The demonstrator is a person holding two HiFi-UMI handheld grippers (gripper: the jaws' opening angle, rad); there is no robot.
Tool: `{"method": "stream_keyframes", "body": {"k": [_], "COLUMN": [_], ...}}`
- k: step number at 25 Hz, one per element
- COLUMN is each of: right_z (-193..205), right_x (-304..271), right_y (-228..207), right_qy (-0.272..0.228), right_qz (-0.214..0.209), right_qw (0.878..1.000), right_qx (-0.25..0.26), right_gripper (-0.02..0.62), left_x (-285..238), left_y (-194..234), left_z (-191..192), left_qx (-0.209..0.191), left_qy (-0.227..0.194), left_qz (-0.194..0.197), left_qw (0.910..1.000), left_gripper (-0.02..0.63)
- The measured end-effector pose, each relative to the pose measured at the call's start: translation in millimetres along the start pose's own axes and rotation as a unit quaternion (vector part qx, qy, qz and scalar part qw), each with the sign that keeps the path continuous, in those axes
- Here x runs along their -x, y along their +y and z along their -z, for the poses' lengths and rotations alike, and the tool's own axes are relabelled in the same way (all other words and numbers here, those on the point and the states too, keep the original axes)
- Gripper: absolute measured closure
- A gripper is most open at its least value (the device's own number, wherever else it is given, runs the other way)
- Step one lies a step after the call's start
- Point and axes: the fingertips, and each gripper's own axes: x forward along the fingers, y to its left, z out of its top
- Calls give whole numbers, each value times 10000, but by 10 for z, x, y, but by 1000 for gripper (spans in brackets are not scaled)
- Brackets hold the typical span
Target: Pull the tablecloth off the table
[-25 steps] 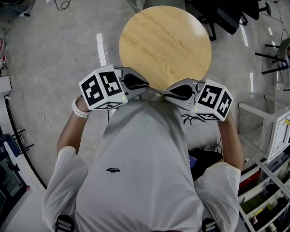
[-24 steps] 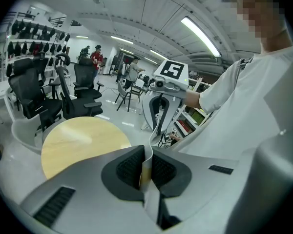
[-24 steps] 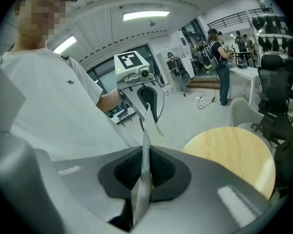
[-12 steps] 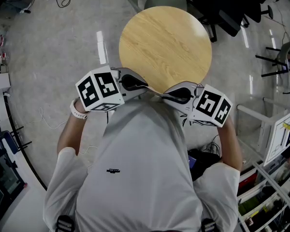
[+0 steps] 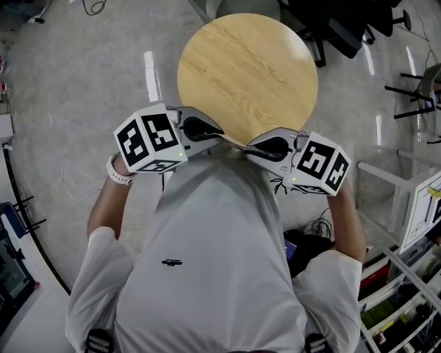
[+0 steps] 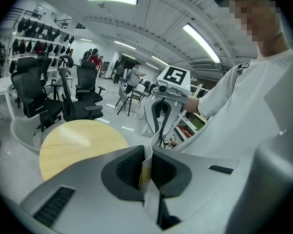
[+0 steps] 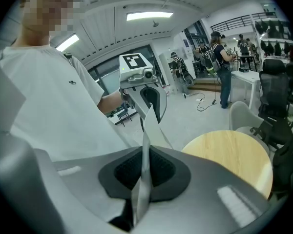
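Left hand-held gripper [image 5: 220,133] and right hand-held gripper [image 5: 250,143], each with its jaws closed tight on a fold of the pale grey tablecloth [image 6: 147,163]. The cloth's edge spans between them, just off the near edge of the round wooden tabletop [image 5: 246,72], which lies uncovered.

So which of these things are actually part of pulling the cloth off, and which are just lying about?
Part of the job:
- tablecloth, clamped by both grippers
- round table, its wooden top bare
- left gripper
- right gripper

Just lying about:
- black office chairs
- cable on the floor
- shelves at the right
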Motion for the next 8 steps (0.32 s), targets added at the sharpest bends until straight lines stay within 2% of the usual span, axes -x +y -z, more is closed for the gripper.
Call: {"method": "stream_keyframes", "body": {"k": [8], "right_z": [-36], "right_x": [44], "right_y": [27], "right_qy": [-91], "right_qz": [48], "right_qw": [9999], "right_qx": [43], "right_gripper": [571], "left_x": [32], "left_y": [-38], "left_z": [-42], "left_qx": [-46], "left_qy": [-50], "left_qz": [52], "left_qw": [10000], "left_gripper": [595]}}
